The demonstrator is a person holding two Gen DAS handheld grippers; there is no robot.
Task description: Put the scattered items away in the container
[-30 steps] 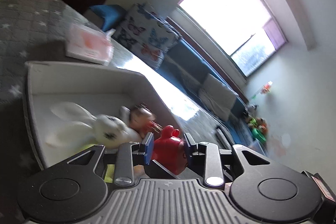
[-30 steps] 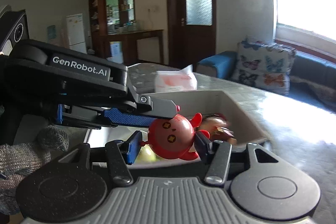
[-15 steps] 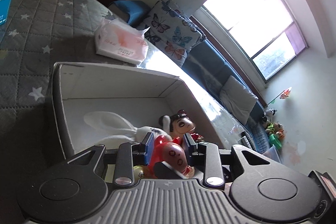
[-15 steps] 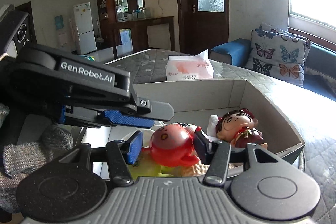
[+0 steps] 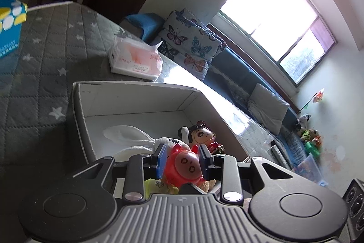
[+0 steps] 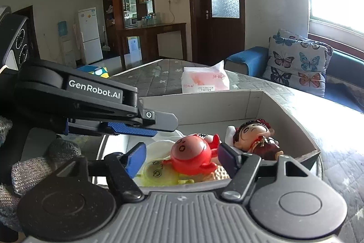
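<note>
Inside box walls, right claw opening around red toy.

Grey cardboard box, open top, white inside, sits on star-quilted bed. Inside: red round-headed toy w/ X eyes, lying tilted on top of the pile at near end; yellow-green toy under/beside it; white plush rabbit w/ long ears flat on box floor; dark-haired doll in red outfit lying on its back by right wall, just beside red toy.
</note>
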